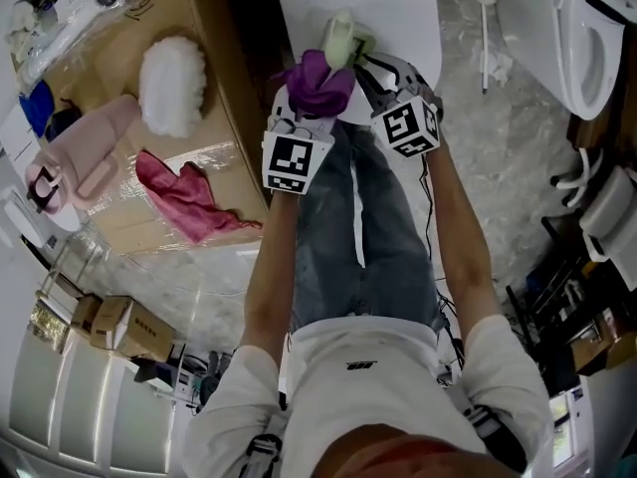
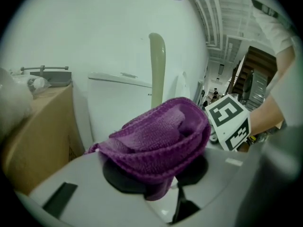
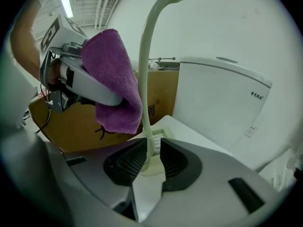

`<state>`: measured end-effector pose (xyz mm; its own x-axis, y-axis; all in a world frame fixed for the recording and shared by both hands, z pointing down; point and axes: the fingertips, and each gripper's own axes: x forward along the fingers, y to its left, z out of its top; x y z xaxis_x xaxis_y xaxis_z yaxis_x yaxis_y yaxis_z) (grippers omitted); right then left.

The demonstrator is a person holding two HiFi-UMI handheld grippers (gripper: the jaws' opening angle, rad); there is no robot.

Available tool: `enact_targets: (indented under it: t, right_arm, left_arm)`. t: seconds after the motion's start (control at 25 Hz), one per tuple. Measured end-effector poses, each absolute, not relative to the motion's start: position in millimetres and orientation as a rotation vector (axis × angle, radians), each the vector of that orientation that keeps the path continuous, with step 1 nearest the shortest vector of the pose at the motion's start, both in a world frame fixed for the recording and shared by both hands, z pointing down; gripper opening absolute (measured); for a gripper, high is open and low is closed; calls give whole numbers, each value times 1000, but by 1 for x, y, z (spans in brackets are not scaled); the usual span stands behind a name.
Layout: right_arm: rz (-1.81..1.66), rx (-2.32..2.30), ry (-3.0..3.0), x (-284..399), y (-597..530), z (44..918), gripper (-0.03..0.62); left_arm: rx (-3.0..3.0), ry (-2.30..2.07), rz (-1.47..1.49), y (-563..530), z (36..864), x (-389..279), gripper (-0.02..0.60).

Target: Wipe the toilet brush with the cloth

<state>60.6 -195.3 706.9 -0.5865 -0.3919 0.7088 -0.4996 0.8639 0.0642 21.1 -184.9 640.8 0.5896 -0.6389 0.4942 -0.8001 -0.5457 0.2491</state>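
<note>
- On the brown cardboard surface (image 1: 214,118) at far left lie a white fluffy pad (image 1: 171,83) and a crumpled crimson cloth (image 1: 184,197), well apart from both grippers.
- The left gripper (image 2: 158,174) is clenched on the purple knitted cloth (image 2: 161,136). The cloth is bunched over the jaws and its folded edge hangs between them.
- The cloth sits just left of the brush handle, at mid-height. Contact between the two cannot be confirmed.
- The pale green plastic toilet brush (image 3: 146,79) stands upright over the white closed toilet lid (image 1: 398,8). Its curved top rises above both grippers.
- The right gripper (image 3: 152,162) is released. Its ribbed black pads stand apart with the lower brush stem between them, and a gap shows on the stem's right side.
- A second, white-handled brush (image 1: 485,28) lies on the marbled floor to the right, near another white toilet (image 1: 587,38).
</note>
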Motion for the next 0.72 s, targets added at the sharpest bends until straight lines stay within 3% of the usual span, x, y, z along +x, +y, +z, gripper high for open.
enact_targets:
  t: [0.36, 0.72]
  right_arm:
    - [102, 532, -2344, 43, -201, 719, 127]
    - [61, 482, -2321, 42, -200, 740, 61]
  left_arm:
    - [2351, -1195, 461, -196, 667, 35, 168]
    - [2339, -1197, 454, -203, 690, 42, 169]
